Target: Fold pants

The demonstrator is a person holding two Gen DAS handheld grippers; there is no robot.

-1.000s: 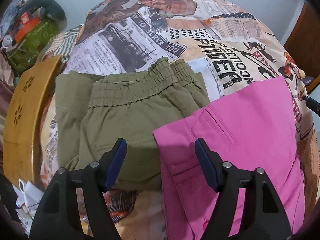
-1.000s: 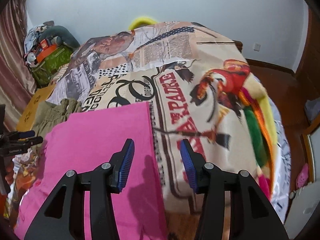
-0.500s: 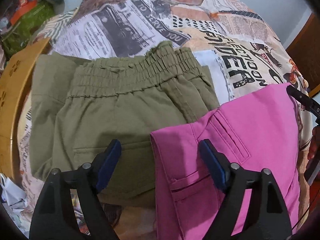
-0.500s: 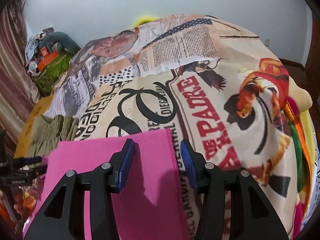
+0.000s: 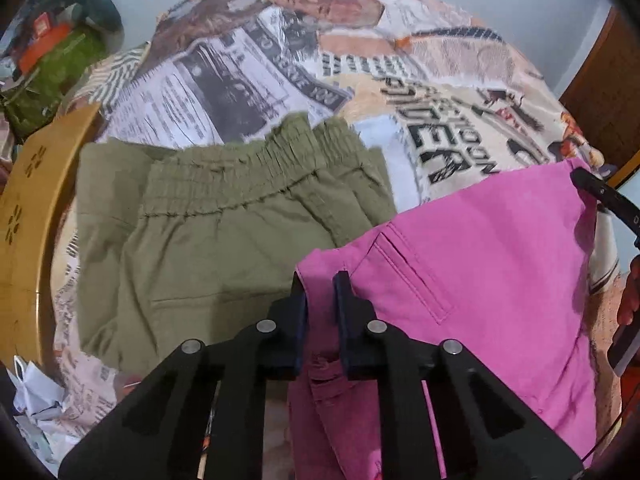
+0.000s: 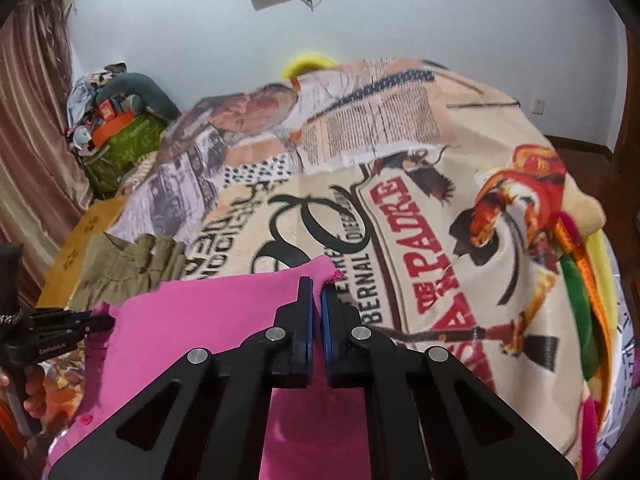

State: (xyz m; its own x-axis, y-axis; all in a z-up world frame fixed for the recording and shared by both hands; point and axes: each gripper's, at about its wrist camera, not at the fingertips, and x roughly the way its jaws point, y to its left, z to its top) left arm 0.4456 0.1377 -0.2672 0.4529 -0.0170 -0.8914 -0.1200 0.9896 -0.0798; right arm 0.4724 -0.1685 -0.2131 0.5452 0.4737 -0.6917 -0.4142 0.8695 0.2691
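Both jaws just closed, left gripper [image 5: 320,280] and right gripper [image 6: 316,286] angled down, pinching pink pants [image 5: 480,260]

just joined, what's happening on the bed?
A person holds a gripper in each hand, working on the pink pants spread over the printed blanket. The left gripper has just closed on the pants' near left corner, the right gripper on a far corner. Olive pants lie folded beside them, untouched.
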